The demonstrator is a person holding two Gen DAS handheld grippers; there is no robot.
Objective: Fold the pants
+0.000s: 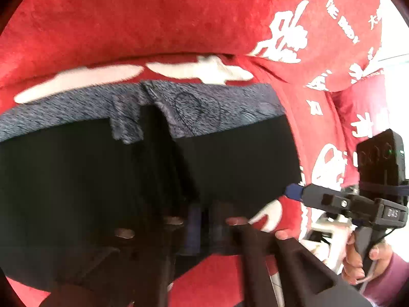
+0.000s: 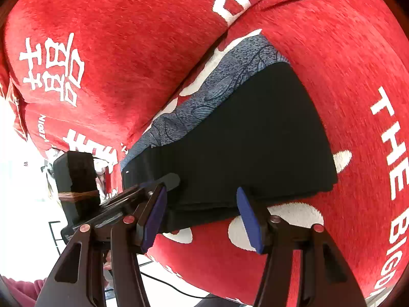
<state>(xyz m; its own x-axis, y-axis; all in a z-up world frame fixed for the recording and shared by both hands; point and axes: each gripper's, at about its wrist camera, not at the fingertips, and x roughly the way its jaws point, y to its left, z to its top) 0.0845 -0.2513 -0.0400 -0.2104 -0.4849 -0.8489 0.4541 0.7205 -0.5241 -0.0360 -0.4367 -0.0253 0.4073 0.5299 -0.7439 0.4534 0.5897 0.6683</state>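
Note:
The pants are black with a grey-blue fleecy lining showing along the far edge. They lie folded flat on a red sofa seat. In the right wrist view the pants form a neat black rectangle with the lining strip on the far side. My left gripper is shut on the near edge of the pants. My right gripper is open, its blue pads straddling the near folded edge. The right gripper also shows in the left wrist view, beside the pants' right edge.
The red sofa backrest with white lettering rises right behind the pants. A red cushion with white characters lies left. The sofa armrest curves on the right. Pale floor and a black cable lie below the seat front.

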